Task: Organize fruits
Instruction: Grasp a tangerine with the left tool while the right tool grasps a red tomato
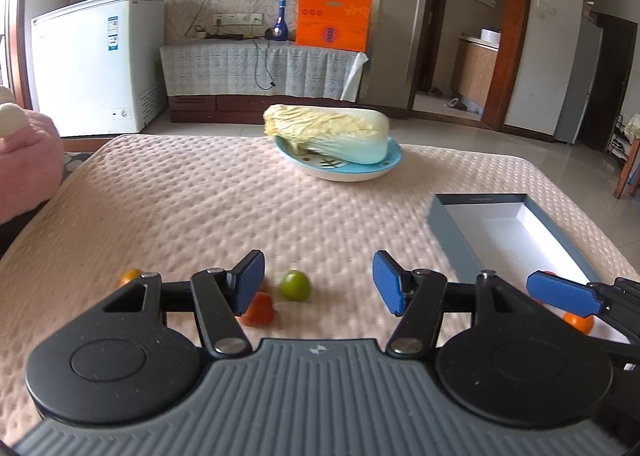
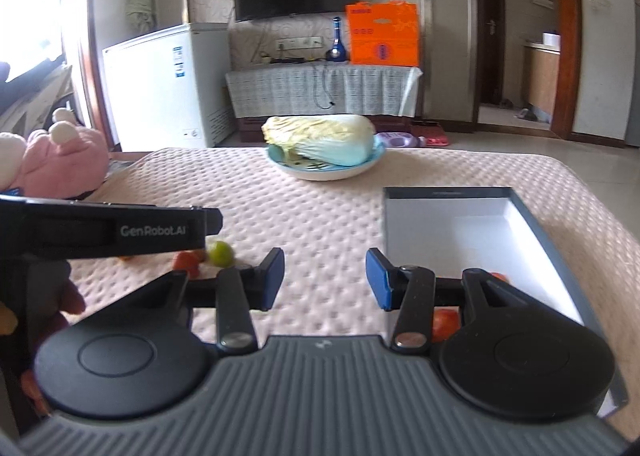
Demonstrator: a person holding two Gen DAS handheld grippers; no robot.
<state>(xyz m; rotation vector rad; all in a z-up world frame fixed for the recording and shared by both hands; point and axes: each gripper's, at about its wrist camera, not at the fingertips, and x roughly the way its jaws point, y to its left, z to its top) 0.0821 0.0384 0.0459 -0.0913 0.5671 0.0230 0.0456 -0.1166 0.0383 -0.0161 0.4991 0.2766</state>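
Observation:
My left gripper (image 1: 319,283) is open and empty, low over the pink quilted table. Just beyond it lie a green lime (image 1: 295,285), a red fruit (image 1: 260,310) partly behind the left finger, and a small orange fruit (image 1: 130,276) at the far left. An open grey box with a white inside (image 1: 516,232) lies to the right; an orange fruit (image 1: 579,322) sits in its near end. My right gripper (image 2: 325,279) is open and empty at the box's (image 2: 472,228) left edge. A red fruit (image 2: 445,324) lies in the box behind its right finger. The lime (image 2: 221,253) lies left.
A napa cabbage (image 1: 328,132) lies on a blue plate (image 1: 390,165) at the far middle of the table. A pink plush toy (image 2: 60,164) sits off the table's left edge. The left gripper's body (image 2: 108,230) crosses the left of the right wrist view.

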